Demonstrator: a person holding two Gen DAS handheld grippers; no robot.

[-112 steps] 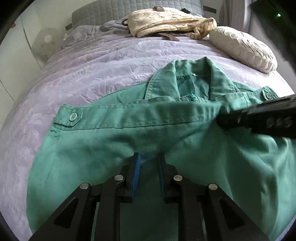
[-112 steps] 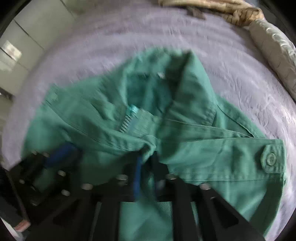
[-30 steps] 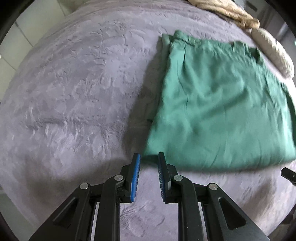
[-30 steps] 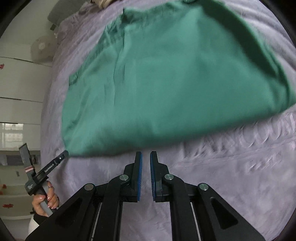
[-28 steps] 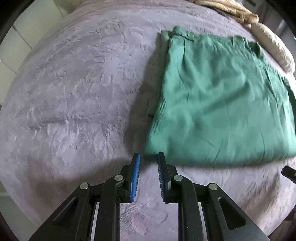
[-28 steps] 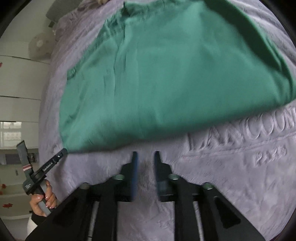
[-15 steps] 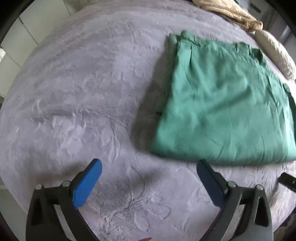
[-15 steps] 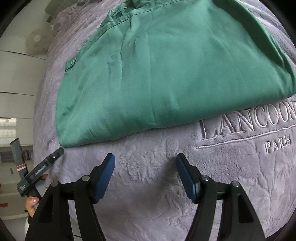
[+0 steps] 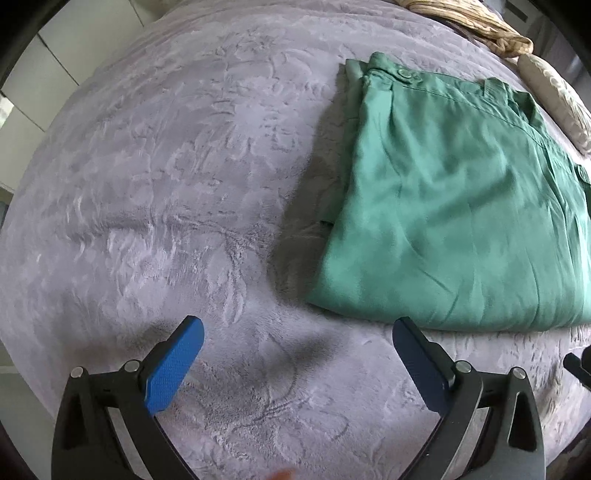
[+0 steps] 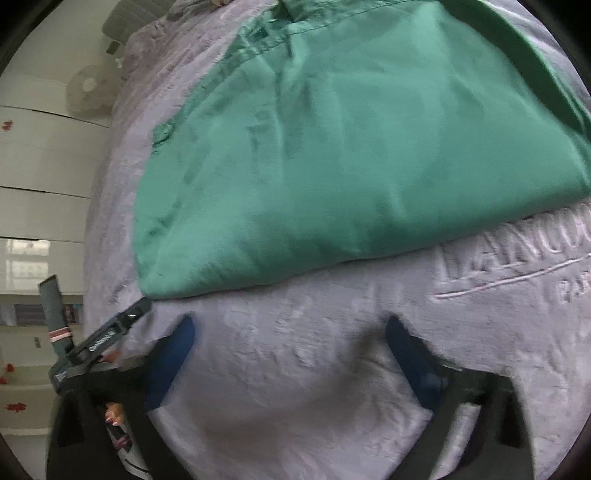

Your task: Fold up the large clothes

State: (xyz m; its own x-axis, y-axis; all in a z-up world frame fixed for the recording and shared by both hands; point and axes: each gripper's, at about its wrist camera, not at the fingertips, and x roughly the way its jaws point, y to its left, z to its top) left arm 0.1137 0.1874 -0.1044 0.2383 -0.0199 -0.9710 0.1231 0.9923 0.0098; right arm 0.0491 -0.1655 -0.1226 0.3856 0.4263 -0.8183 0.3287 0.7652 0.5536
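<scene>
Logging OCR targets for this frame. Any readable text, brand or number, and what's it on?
"LANCOO", cut off at the frame edge: embossed in the grey bedspread, right wrist view.
"PA", cut off, beneath it: same bedspread.
White print on the left tongs body: too blurred to read.
Green garment: no text visible.

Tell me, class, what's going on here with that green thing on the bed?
A person is folding clothes with a handheld gripper in each hand. The green shirt lies folded into a flat rectangle on the purple bedspread. The left gripper and right gripper are both open, holding nothing, just short of the shirt's near edge. A beige pillow and some crumpled beige fabric sit at the far end of the bed.
</scene>
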